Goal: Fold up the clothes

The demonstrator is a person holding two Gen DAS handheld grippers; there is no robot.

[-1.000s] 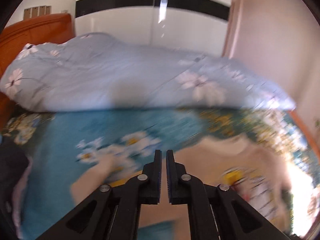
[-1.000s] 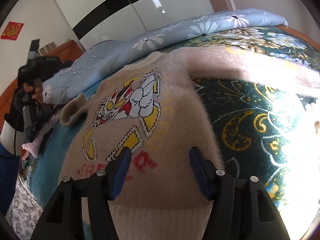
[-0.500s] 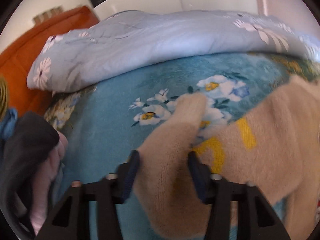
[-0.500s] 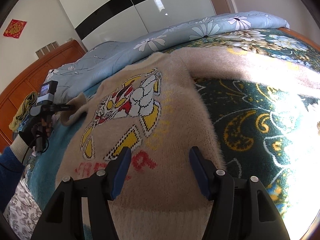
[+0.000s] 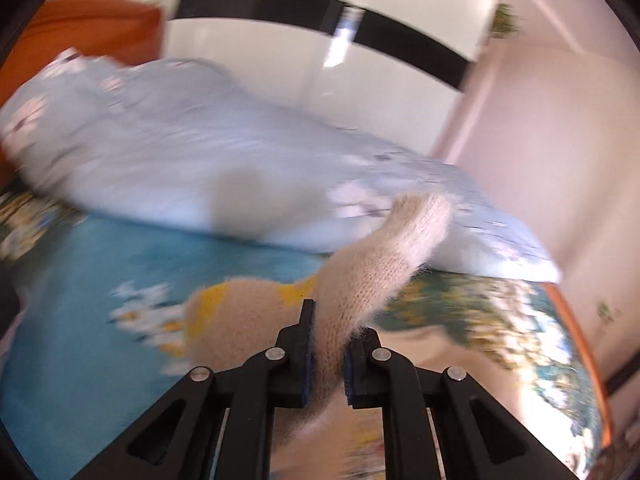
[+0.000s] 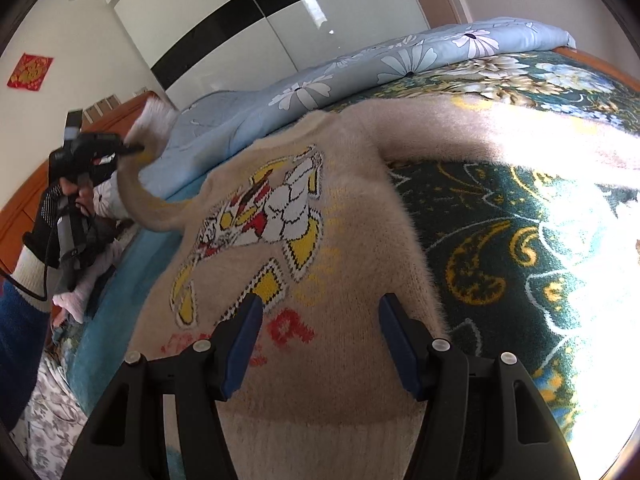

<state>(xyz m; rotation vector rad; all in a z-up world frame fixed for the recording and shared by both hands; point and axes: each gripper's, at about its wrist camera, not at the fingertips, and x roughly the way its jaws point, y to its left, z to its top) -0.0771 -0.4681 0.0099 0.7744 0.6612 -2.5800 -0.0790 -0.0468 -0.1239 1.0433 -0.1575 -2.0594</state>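
A beige fuzzy sweater [image 6: 320,248] with a yellow, red and white cartoon print lies face up on the bed. My left gripper [image 5: 327,344] is shut on the sweater's left sleeve [image 5: 384,264] and holds it lifted above the bed; the cuff sticks up past the jaws. In the right wrist view the left gripper [image 6: 130,147] shows at the far left with the raised sleeve [image 6: 144,184]. My right gripper [image 6: 320,320] is open and empty, just above the sweater's hem. The other sleeve [image 6: 500,132] lies stretched out to the right.
A light blue floral duvet [image 6: 360,68] is bunched along the far side of the bed. A patterned bedspread [image 6: 520,248] covers the bed. Other clothes [image 6: 80,292] lie piled at the left. An orange wooden headboard [image 5: 80,36] and a wardrobe [image 6: 280,12] stand behind.
My left gripper opened around the left sleeve, then shut on it and lifted it off the bed. My right gripper stayed open and still over the hem.
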